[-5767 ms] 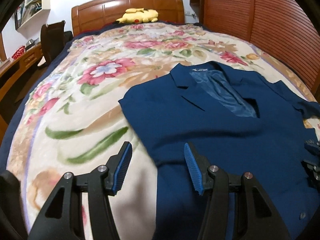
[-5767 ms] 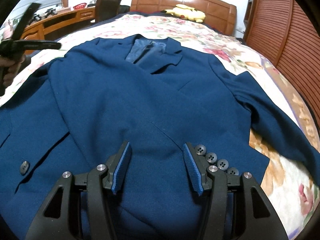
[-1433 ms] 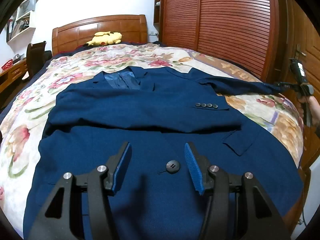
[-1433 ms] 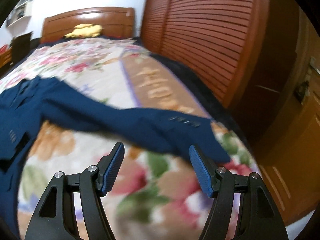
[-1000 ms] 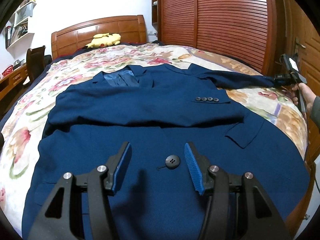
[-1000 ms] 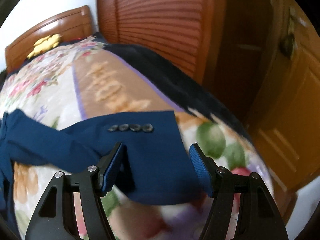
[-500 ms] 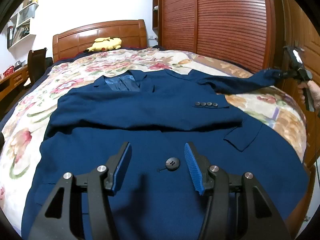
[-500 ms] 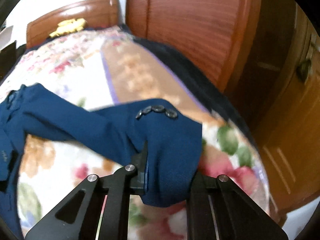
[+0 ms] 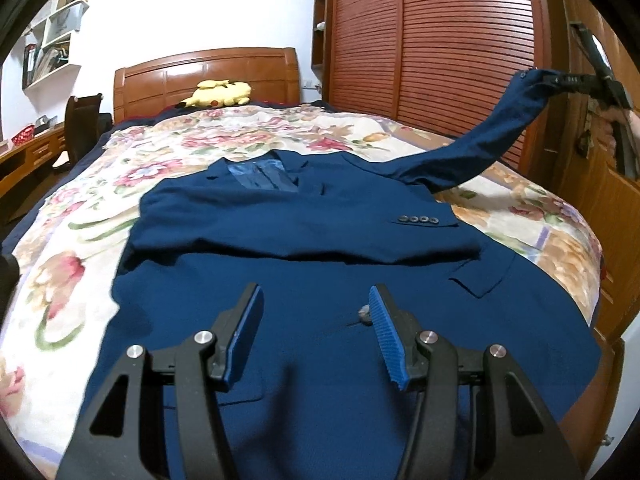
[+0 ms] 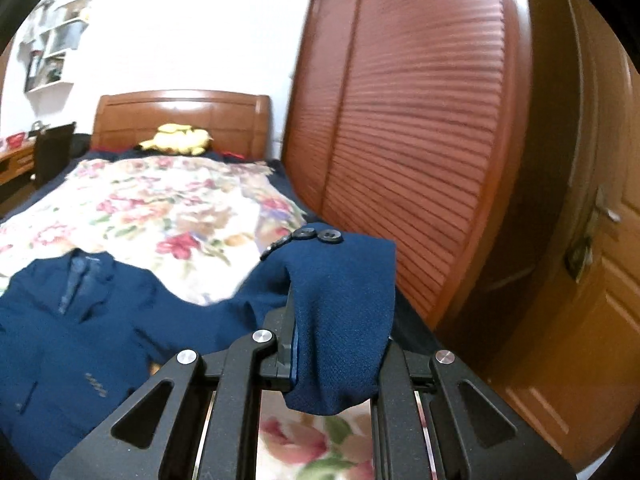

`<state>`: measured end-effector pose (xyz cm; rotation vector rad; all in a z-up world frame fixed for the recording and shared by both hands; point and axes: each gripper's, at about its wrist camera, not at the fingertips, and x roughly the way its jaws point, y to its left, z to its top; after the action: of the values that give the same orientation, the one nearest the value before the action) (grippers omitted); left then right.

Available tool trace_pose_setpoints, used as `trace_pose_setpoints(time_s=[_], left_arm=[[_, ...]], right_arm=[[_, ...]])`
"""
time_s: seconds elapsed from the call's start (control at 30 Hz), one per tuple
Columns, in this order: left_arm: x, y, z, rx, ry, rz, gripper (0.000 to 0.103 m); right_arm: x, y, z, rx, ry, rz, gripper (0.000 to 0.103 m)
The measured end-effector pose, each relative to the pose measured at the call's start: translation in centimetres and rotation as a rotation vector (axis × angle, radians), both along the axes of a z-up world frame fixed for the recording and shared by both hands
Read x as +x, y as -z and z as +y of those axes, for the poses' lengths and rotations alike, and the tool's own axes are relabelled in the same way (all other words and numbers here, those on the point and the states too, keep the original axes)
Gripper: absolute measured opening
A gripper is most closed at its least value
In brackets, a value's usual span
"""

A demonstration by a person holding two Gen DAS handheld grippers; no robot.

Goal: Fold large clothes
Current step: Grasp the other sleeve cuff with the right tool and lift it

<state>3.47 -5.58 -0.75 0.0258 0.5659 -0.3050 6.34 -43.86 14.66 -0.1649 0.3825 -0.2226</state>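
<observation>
A dark blue suit jacket lies front up on the floral bedspread. One sleeve is folded across its chest, showing a row of cuff buttons. My left gripper hangs open just above the jacket's lower front, with a loose-looking button beside its right finger. My right gripper is shut on the cuff of the other sleeve. In the left wrist view that sleeve is stretched up off the bed toward the right gripper, which a hand holds.
A yellow plush toy rests against the wooden headboard. Slatted wardrobe doors run along the bed's right side, next to a wooden door. A chair and a desk stand on the left.
The right gripper has shut on the sleeve cuff and lifted it up off the bed, stretching the sleeve out. The left gripper has drifted slightly over the jacket and stays open.
</observation>
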Motion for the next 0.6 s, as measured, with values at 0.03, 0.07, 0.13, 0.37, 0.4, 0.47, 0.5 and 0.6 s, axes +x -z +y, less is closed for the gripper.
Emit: trace_pose_setpoints(time_s=[0.03, 0.07, 0.13, 0.37, 0.4, 0.47, 0.5, 0.6], left_arm=[[-0.1, -0.1, 0.4, 0.000, -0.006, -0.003, 0.054], [-0.3, -0.2, 0.8, -0.003, -0.012, -0.005, 0.054], [-0.6, -0.4, 1.6, -0.007, -0.023, -0.009, 0.054], [-1.3, -0.9, 3.9, -0.015, -0.061, -0.024, 0.054], [-1.4, -1.0, 4.0, -0.015, -0.064, -0.025, 0.054], [-1.6, -1.1, 4.6, -0.020, -0.075, -0.028, 0.054], [-1.7, -1.2, 4.8, -0.021, -0.079, -0.029, 0.054], [-2.2, -1.6, 5.8, -0.027, -0.096, -0.038, 0.054]], right_arm=[[0.0, -0.3, 1.2, -0.010, -0.018, -0.002, 0.009], [0.2, -0.4, 2.1, -0.015, -0.033, -0.002, 0.009], [0.4, -0.5, 3.9, -0.027, -0.059, 0.001, 0.009], [2.5, 0.7, 10.4, -0.058, -0.145, 0.036, 0.009], [2.6, 0.8, 11.2, -0.061, -0.159, 0.036, 0.009], [2.6, 0.6, 13.2, -0.067, -0.195, 0.030, 0.009], [2.6, 0.4, 14.1, -0.071, -0.212, 0.026, 0.009], [2.3, -0.3, 17.3, -0.082, -0.275, 0.008, 0.009]])
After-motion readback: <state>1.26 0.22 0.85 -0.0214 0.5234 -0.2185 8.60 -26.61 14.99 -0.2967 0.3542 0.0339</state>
